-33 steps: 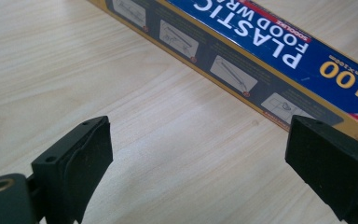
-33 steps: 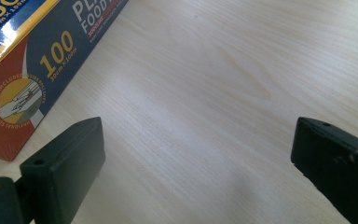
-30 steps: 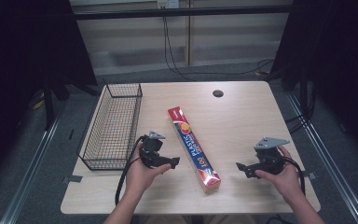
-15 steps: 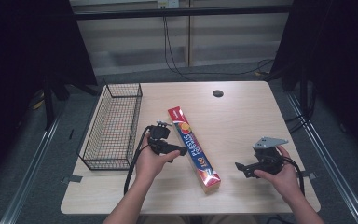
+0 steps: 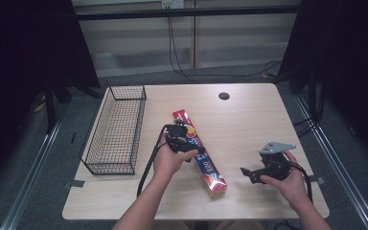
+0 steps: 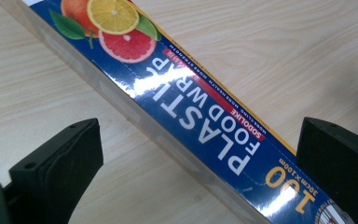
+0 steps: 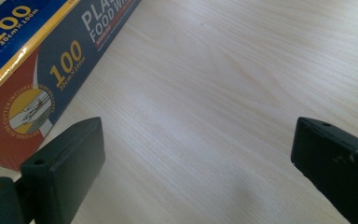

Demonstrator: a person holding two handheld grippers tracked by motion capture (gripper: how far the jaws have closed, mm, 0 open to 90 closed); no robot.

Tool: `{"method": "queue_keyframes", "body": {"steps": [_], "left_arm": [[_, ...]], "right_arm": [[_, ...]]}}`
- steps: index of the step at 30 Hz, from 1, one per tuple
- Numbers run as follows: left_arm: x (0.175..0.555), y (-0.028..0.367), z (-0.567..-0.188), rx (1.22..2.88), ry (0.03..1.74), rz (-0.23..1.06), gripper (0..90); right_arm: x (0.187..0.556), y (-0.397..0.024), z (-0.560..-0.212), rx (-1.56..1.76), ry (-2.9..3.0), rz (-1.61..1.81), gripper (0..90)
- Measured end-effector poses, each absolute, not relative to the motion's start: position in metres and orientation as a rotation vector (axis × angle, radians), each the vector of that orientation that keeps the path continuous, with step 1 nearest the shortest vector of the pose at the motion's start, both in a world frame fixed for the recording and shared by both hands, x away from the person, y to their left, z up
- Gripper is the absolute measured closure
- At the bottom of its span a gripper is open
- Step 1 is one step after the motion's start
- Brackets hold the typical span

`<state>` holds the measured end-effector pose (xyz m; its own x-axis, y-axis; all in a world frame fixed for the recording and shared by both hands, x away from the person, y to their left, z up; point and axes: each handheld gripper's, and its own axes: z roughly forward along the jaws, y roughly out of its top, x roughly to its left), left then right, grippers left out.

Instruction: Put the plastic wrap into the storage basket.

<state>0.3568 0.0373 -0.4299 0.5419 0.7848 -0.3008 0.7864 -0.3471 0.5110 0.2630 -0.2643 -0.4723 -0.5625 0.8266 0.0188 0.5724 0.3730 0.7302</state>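
A long box of plastic food wrap (image 5: 206, 165), blue and red with citrus fruit printed on it, lies diagonally on the wooden table (image 5: 254, 120). My left gripper (image 5: 190, 149) hovers over the box's middle. In the left gripper view the box (image 6: 191, 107) runs between the wide-set jaws of that gripper (image 6: 198, 161), and neither pad touches it. Those jaws have just been opening. My right gripper (image 5: 247, 173) is open above bare table, to the right of the box's near red end (image 7: 23, 112). Nothing lies between the jaws of the right gripper (image 7: 196, 163).
A black wire basket (image 5: 117, 129) stands empty at the table's left side. A dark round cable hole (image 5: 224, 96) sits near the far edge. A black cable trails from the left gripper toward the front edge.
My left hand has moved right and a little away from me, from beside the box to over its middle. The right hand has stayed put.
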Motion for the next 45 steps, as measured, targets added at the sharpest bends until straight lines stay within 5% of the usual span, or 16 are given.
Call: {"method": "queue_keyframes", "body": {"steps": [25, 45], "left_arm": [[0.381, 0.012, -0.460, 2.118, 1.496, 0.002, 0.4], [0.385, 0.006, -0.461, 2.119, 1.620, -0.092, 12.4]], "right_arm": [[0.265, -0.263, -0.474, 1.232, 2.295, 1.019, 2.7], [0.265, -0.266, -0.472, 1.241, 2.274, 1.026, 3.1]]}}
